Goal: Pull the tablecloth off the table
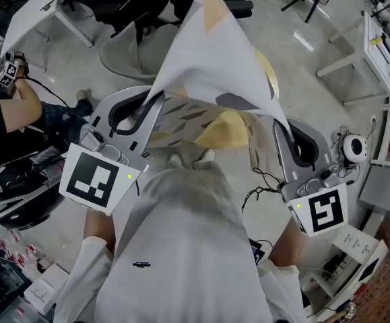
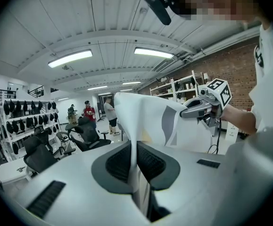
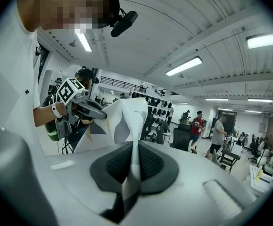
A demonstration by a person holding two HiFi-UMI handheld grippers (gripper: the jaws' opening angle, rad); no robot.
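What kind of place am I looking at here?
Probably a large open workshop or lab: long ceiling strip lights, storage shelving against a brick wall, and black office chairs spread over a bare concrete floor.

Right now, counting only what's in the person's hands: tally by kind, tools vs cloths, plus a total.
Tools: 2, the left tool and the right tool, each shut on the cloth
Tablecloth: 1, the white patterned tablecloth, lifted and stretched between them
Total: 3
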